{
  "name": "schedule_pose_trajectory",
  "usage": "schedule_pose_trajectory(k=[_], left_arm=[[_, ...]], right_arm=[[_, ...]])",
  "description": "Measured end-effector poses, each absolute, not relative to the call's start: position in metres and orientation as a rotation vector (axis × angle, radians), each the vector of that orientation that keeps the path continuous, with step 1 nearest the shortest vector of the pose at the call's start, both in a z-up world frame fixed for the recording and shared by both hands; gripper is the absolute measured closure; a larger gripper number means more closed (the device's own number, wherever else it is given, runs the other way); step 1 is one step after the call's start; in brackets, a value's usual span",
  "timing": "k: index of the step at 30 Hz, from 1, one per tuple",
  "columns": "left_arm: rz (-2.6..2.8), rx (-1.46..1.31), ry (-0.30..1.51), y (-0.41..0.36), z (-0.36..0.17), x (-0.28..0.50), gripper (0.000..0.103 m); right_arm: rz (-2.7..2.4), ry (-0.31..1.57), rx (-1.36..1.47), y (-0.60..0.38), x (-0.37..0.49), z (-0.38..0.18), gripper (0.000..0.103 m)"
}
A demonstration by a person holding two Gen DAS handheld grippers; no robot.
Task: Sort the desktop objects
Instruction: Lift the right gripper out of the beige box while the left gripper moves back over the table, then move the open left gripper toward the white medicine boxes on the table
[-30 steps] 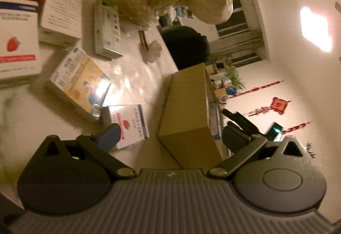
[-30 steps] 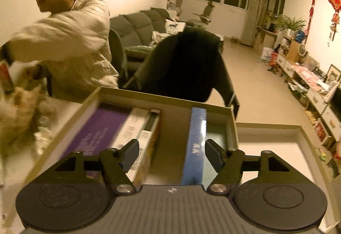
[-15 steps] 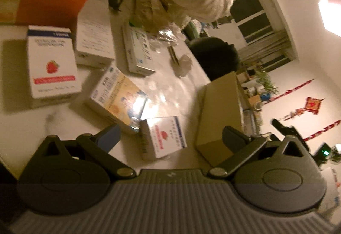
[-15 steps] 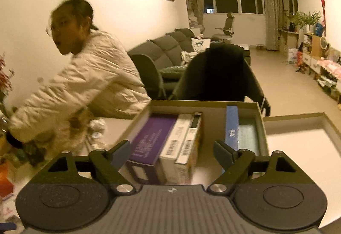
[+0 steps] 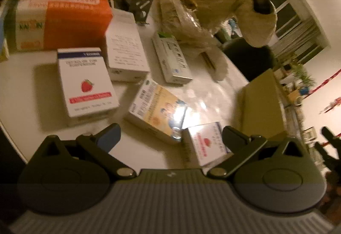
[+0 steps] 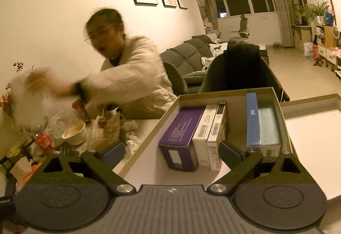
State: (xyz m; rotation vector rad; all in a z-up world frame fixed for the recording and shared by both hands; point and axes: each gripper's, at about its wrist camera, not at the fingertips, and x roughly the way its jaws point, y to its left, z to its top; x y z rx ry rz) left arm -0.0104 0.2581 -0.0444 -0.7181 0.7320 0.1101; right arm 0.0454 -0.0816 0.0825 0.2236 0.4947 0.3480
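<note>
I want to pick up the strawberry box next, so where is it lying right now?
In the left wrist view, the strawberry box lies flat on the table's left side, in front of the orange carton and beside the plain white box.

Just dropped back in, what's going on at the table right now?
Both grippers are open and empty. The left gripper hangs over loose medicine boxes on the white table, nearest the yellow box and small red-logo box. The right gripper faces the cardboard tray, where five boxes already stand. A person opposite handles other clutter.
</note>
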Motion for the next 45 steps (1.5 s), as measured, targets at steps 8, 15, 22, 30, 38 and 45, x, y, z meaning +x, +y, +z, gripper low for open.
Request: schedule_pose_trajectory(k=[8, 15, 22, 30, 38, 45], left_arm=[[0.173, -0.668, 0.703, 0.26, -0.049, -0.017, 0.0], [0.209, -0.597, 0.686, 0.257, -0.045, -0.021, 0.0], [0.218, -0.572, 0.658, 0.256, -0.04, -0.027, 0.0], [0.276, -0.501, 0.602, 0.255, -0.025, -0.029, 0.0], [0.294, -0.42, 0.594, 0.259, -0.025, 0.014, 0.001], [0.422, -0.336, 0.689, 0.26, -0.042, 0.063, 0.002]], right_arm=[[0.386, 0.492, 0.257, -0.081, 0.022, 0.071, 0.001], [0.414, 0.511, 0.289, -0.077, 0.009, 0.053, 0.001], [0.42, 0.47, 0.286, -0.072, -0.005, 0.049, 0.001], [0.473, 0.454, 0.299, -0.067, -0.018, 0.052, 0.0], [0.495, 0.465, 0.31, -0.06, -0.018, 0.049, 0.0], [0.509, 0.445, 0.323, -0.06, -0.02, 0.054, 0.0]])
